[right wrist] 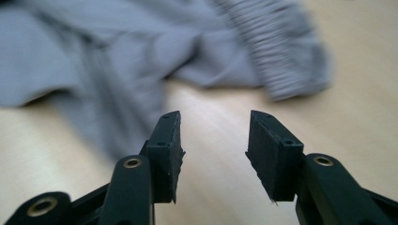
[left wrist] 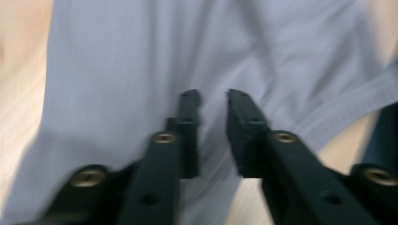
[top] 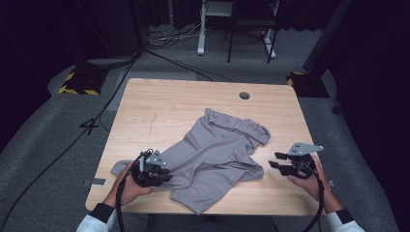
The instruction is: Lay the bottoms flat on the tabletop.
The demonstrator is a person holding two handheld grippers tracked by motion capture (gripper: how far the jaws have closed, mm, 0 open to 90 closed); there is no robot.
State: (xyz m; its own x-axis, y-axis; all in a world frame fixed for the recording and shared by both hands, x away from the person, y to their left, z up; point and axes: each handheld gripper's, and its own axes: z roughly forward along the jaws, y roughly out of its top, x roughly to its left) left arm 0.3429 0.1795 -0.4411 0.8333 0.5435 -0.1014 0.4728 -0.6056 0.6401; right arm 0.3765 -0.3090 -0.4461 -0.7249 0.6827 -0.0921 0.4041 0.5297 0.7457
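Note:
A grey garment (top: 217,154) with an elastic waistband (top: 241,125) lies crumpled in the middle of the wooden table (top: 169,101). My left gripper (top: 164,174) rests over its left edge. In the left gripper view the jaws of this gripper (left wrist: 213,96) stand a narrow gap apart above the grey cloth (left wrist: 141,56), with nothing pinched. My right gripper (top: 275,160) hovers just right of the garment. Its jaws (right wrist: 213,126) are wide apart over bare wood, with the cloth (right wrist: 117,47) and the ribbed waistband (right wrist: 281,47) ahead.
A round cable hole (top: 244,95) sits near the table's far edge. Black cables (top: 96,121) run across the grey floor at the left. A white desk leg (top: 201,29) and a dark frame (top: 251,29) stand beyond the table. Bare wood surrounds the garment.

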